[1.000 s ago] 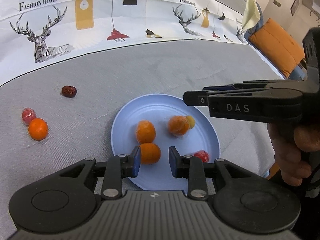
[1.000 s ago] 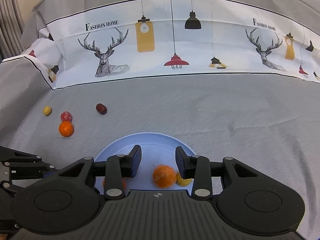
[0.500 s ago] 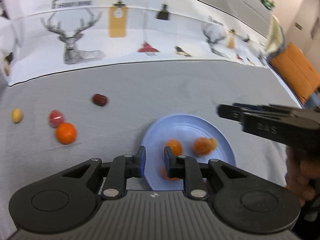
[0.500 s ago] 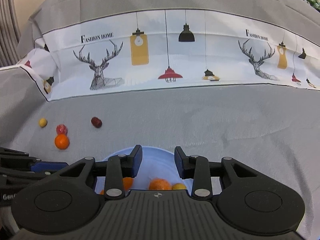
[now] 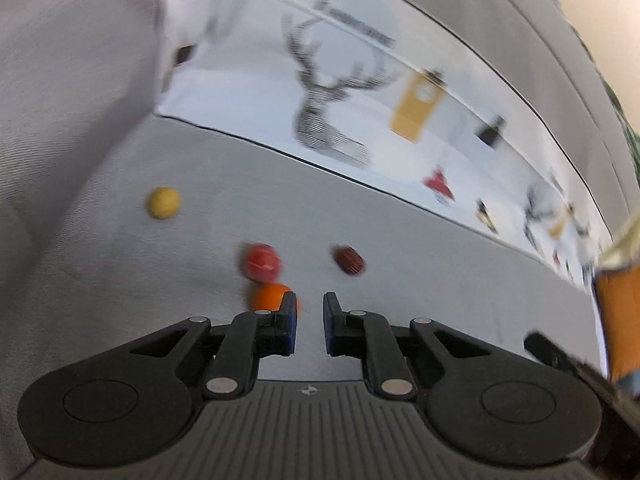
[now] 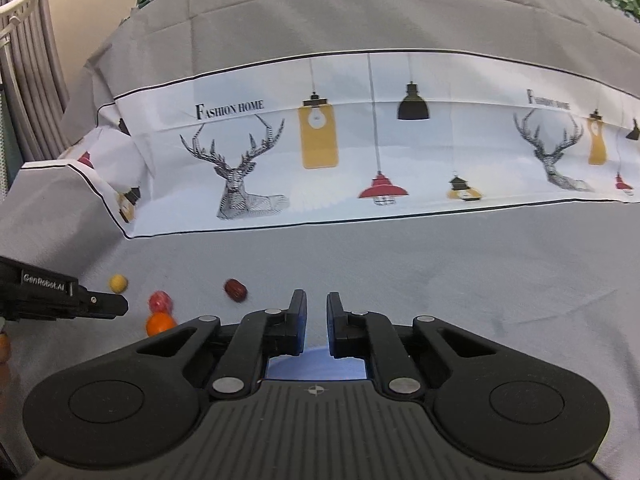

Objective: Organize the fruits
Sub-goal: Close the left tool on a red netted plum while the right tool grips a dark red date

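Observation:
My left gripper (image 5: 310, 308) is shut with nothing between its pads, hovering over the grey cloth. An orange (image 5: 272, 296) lies just past its left fingertip. A red fruit (image 5: 262, 262) touches the orange on its far side. A dark red date (image 5: 350, 260) and a small yellow fruit (image 5: 163, 203) lie farther off. My right gripper (image 6: 317, 306) has its jaws closing to a narrow gap, with nothing between them. Only a strip of the blue plate (image 6: 316, 364) shows beneath it, and the plate's fruits are hidden. In the right wrist view the left gripper (image 6: 114, 305) reaches in from the left beside the loose fruits.
A grey cloth covers the surface, with a white printed band (image 6: 360, 152) of deer and lamps rising at the back. An orange cushion (image 5: 616, 312) sits at the far right of the left wrist view. A folded cloth corner (image 6: 100, 184) stands at the left.
My left gripper shut and swung left, away from the plate to the loose fruits, rolling as it went. My right gripper's jaws narrowed and it drew back, so the plate's fruits dropped out of view.

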{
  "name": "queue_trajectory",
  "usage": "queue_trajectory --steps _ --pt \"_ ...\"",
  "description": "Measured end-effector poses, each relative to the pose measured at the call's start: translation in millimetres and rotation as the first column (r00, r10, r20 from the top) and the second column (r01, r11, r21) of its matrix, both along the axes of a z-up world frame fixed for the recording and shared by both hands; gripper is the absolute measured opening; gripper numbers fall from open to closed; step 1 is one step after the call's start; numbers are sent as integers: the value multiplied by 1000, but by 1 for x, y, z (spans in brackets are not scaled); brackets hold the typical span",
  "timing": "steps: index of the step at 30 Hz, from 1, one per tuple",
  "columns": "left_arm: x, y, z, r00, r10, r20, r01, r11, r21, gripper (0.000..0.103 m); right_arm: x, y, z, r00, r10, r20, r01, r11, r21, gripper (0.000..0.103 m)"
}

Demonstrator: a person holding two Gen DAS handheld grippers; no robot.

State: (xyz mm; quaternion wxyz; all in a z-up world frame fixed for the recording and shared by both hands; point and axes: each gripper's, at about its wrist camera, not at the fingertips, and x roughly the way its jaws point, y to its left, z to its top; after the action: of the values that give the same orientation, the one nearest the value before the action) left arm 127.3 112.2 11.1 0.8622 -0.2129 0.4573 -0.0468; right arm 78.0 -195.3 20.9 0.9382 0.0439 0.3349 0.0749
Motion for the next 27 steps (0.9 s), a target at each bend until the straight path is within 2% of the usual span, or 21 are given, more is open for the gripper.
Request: queue_trajectory --steps 4,13,15,16,18,23,25,27 --pt "12 13 -7 998 59 -26 -59 998 -14 15 16 16 -5 1000 25 -16 -24 999 23 11" --pt "29 18 -23 990 118 -76 -121 992 -35 20 65 58 -32 991 103 -88 -98 993 67 12" --pt "35 16 -26 989 120 -84 -123 992 -31 32 77 66 -38 989 113 -100 -107 992 66 12" --pt "38 15 -28 989 123 -86 -125 992 -22 35 83 69 -42 987 117 -108 -111 992 67 12" --pt "45 14 -32 988 126 -92 -128 992 -12 41 95 76 -50 986 119 -115 -113 992 54 16" --pt "60 8 -42 987 120 -111 -120 993 5 43 117 92 -71 981 134 -137 -134 991 12 36" --pt "66 4 -46 987 109 -116 -107 994 18 43 124 100 -82 976 151 -160 -155 988 -13 40" --pt "71 -2 -49 988 94 -123 -90 995 42 43 128 108 -93 968 164 -189 -176 983 -48 40"
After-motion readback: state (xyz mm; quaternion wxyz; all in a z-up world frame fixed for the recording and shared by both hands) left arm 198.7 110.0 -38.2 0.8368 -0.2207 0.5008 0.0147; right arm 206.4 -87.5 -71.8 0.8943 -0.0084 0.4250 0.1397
